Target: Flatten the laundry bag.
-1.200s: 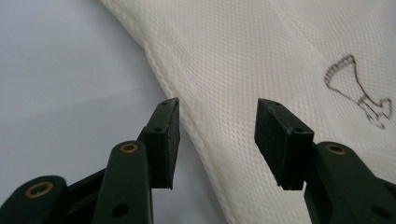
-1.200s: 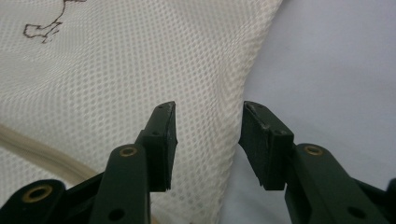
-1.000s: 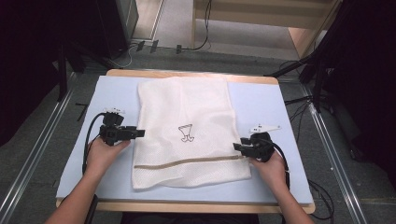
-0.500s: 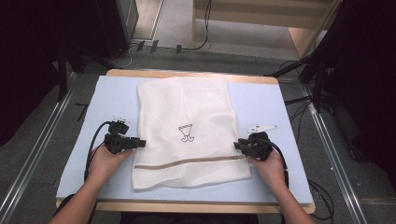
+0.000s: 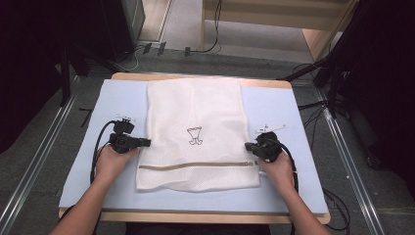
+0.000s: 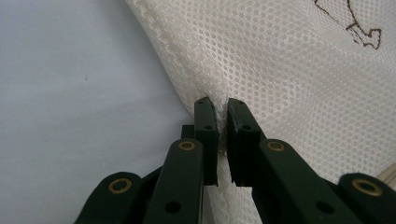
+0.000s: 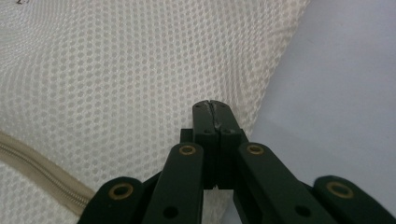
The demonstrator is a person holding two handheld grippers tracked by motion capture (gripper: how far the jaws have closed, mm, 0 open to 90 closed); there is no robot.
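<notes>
A white mesh bag (image 5: 195, 107) lies flat on the light blue mat (image 5: 122, 98), with a beige zipper (image 5: 195, 165) across its near end and a small dark drawing (image 5: 194, 136) at its middle. My left gripper (image 5: 147, 142) is at the bag's left edge; its jaws have just been closing, and in the left gripper view the gripper (image 6: 222, 105) pinches the bunched seam of the bag (image 6: 289, 60). My right gripper (image 5: 248, 146) is at the right edge; its jaws have also just closed, and the gripper (image 7: 213, 105) is shut on the rim of the bag (image 7: 116, 60), near the zipper (image 7: 37, 158).
The mat covers a wooden table (image 5: 195, 216) whose front edge runs close to the person's forearms. Metal rails (image 5: 44, 161) run along the floor on both sides. Cables (image 5: 205, 49) and dark equipment stand behind the table.
Both grippers' jaws have closed onto the bag's side edges. The hands have hardly moved, and the bag lies as before.
</notes>
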